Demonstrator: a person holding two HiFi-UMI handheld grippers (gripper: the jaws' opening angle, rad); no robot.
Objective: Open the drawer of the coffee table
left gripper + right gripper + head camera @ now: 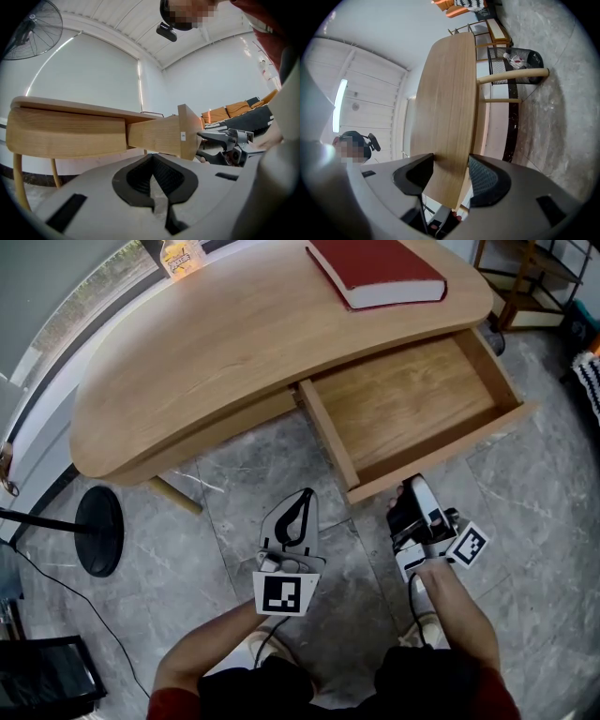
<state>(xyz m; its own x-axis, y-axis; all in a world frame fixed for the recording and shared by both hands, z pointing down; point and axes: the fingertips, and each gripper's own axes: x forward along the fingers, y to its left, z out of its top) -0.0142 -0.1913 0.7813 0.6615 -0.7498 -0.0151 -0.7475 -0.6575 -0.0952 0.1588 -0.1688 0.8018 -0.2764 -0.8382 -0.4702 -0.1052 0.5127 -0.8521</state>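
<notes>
The wooden coffee table point(234, 343) has its drawer point(403, 404) pulled out toward me, and the drawer is empty. My right gripper point(412, 491) is at the drawer front point(441, 460), near its left end. In the right gripper view the front panel point(445, 117) runs between the jaws, and both pads of the right gripper point(451, 173) lie against it. My left gripper point(302, 498) hangs over the floor left of the drawer, touching nothing, its tips together. The left gripper view shows the table's side point(65, 131), the drawer front point(189, 131) edge-on and the right gripper point(220, 145) behind it.
A red book point(375, 268) lies on the tabletop above the drawer, and a yellow packet point(181, 256) sits at its far edge. A black round fan base point(98, 531) with a cable stands on the grey floor at the left. A wire bin point(520, 61) stands beyond the table.
</notes>
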